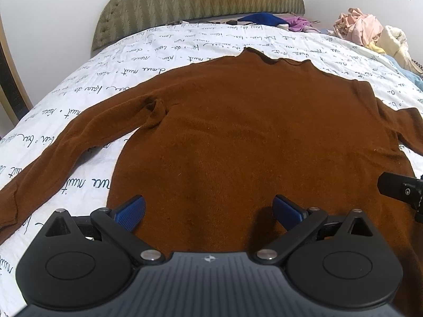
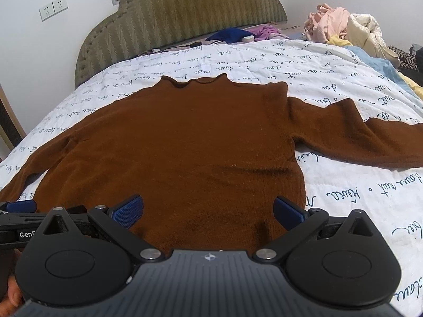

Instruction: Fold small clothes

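Left gripper [image 1: 208, 211], jaws wide apart, nothing between them, above the hem of the sweater [image 1: 251, 137]. Right gripper [image 2: 208, 211], likewise spread and holding nothing, over the same hem. Sweater lies flat on the quilt [image 2: 343, 192], collar toward the headboard [image 2: 185, 10], sleeves extended to either side. Clothes pile [image 2: 341, 26] at far right.

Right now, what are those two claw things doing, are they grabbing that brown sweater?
Left gripper: open, holding nothing, over the brown sweater near its hem.
Right gripper: open, holding nothing, also over the hem end.
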`<state>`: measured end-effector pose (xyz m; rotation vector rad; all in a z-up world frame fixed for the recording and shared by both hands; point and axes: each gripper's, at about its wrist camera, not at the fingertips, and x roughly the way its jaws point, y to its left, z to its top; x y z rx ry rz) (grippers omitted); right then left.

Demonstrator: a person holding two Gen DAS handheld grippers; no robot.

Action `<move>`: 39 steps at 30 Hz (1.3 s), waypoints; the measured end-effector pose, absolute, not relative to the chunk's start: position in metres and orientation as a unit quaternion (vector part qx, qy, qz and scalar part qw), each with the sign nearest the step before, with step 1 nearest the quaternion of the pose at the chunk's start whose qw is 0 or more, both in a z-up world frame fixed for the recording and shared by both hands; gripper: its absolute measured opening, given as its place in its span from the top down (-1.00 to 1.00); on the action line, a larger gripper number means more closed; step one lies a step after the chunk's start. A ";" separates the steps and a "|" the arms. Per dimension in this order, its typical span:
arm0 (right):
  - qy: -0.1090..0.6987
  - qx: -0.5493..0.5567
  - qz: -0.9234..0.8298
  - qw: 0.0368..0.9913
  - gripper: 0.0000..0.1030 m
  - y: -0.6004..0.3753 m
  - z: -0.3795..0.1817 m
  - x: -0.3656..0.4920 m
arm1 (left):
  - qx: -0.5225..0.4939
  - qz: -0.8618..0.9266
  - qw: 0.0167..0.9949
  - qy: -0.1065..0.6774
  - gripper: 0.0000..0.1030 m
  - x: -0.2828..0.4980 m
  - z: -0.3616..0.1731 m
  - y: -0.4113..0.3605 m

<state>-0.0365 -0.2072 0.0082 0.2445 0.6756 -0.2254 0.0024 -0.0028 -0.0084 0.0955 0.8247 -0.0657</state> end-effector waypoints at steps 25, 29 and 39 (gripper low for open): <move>0.311 0.141 -0.101 0.934 -1.00 -0.216 0.009 -0.043 | 0.068 -0.026 0.912 0.404 -1.00 0.003 -0.012 -0.012; 0.307 0.142 -0.101 0.936 -1.00 -0.218 0.009 -0.044 | 0.068 -0.028 0.911 0.405 -1.00 0.004 -0.012 -0.016; 0.297 0.171 -0.103 0.934 -1.00 -0.235 0.010 -0.051 | 0.071 -0.045 0.912 0.402 -1.00 0.004 -0.012 -0.031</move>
